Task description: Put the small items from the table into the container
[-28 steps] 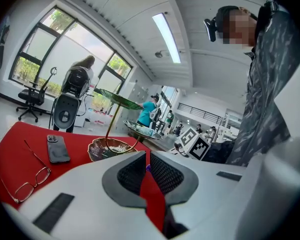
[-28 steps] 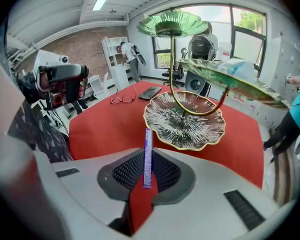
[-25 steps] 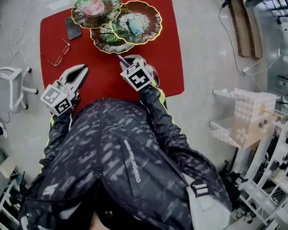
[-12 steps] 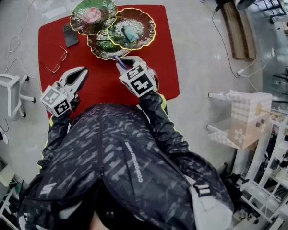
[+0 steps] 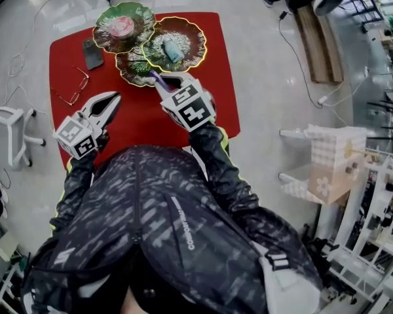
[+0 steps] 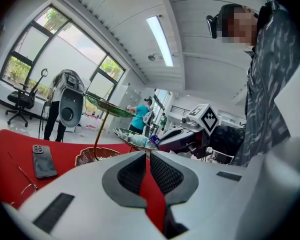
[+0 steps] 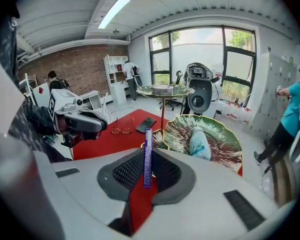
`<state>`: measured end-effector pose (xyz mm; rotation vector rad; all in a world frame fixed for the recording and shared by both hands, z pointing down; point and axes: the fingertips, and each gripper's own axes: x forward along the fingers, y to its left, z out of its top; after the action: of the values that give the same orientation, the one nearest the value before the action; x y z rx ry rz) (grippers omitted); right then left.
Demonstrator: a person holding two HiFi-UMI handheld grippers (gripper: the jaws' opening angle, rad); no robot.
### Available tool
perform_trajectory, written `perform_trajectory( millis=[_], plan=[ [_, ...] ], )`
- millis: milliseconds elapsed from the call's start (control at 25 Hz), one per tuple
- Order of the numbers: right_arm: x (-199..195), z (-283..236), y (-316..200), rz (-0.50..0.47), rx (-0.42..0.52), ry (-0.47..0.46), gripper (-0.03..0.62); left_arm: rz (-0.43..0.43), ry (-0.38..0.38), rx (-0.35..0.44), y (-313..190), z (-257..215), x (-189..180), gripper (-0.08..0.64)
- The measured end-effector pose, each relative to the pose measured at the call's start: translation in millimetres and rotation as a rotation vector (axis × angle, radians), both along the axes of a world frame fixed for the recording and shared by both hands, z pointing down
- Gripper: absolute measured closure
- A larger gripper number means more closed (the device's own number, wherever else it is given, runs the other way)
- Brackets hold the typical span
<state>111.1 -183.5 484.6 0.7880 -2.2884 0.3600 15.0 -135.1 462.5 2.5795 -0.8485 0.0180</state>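
Note:
My right gripper (image 5: 161, 84) is shut on a thin purple stick pack (image 7: 148, 154), which stands upright between its pads and pokes out ahead of them (image 5: 154, 77). It hovers at the near edge of the tiered green leaf-shaped trays. The middle tray (image 5: 196, 41) holds a pale teal tube (image 5: 172, 50); the top tray (image 5: 144, 15) holds a pink item (image 5: 122, 26); the low tray (image 5: 132, 70) sits beneath. My left gripper (image 5: 112, 99) is shut and holds nothing, above the red table's (image 5: 216, 103) near left part.
A dark phone (image 5: 92, 53) and a pair of glasses (image 5: 72, 91) lie on the table's left side. A white stool (image 5: 13, 120) stands left of the table and a white shelf unit (image 5: 334, 165) to the right. Cables trail over the floor.
My right gripper has risen and moved toward the trays with the purple stick pack still in it. The left gripper has hardly moved.

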Motion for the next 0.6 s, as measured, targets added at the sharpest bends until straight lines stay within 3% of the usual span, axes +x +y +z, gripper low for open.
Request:
perform_trajectory(
  millis=[600],
  plan=[
    [22.0, -34.1, -37.6, 0.046, 0.048, 0.018, 0.54, 0.0, 0.003, -0.01, -2.5, 0.8, 2.6, 0.546]
  ],
)
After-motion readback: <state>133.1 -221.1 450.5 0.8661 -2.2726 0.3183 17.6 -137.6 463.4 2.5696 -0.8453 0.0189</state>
